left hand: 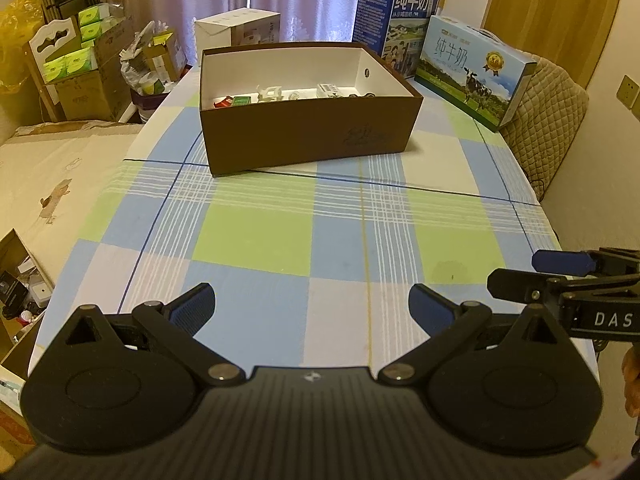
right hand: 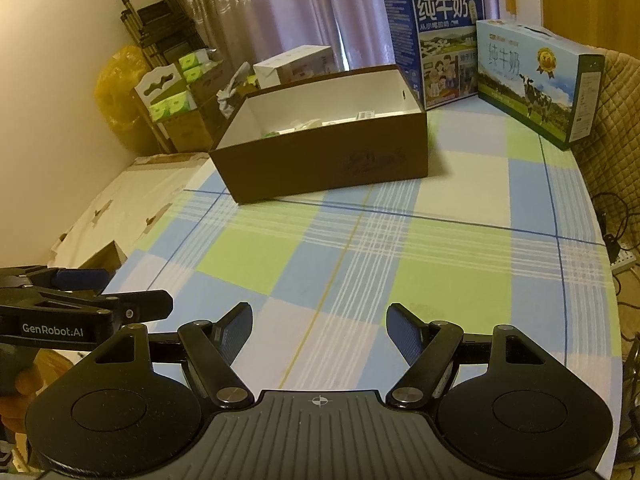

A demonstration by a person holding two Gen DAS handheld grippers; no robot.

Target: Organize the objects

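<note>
Checked blue, green and white cloth covers the bench [left hand: 256,240], where the brown box [left hand: 308,132] sits toward the far end holding small items [left hand: 272,94], well apart from the left gripper [left hand: 310,312] and right gripper [right hand: 320,332], both with jaws wide and holding nothing.

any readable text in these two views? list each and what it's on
"纯牛奶": tall blue milk carton
"纯牛奶": light blue milk carton
"DAS": right gripper body
"GenRobot:AI": left gripper body
Brown box front emblem and the cartons' small print: unreadable.
</note>
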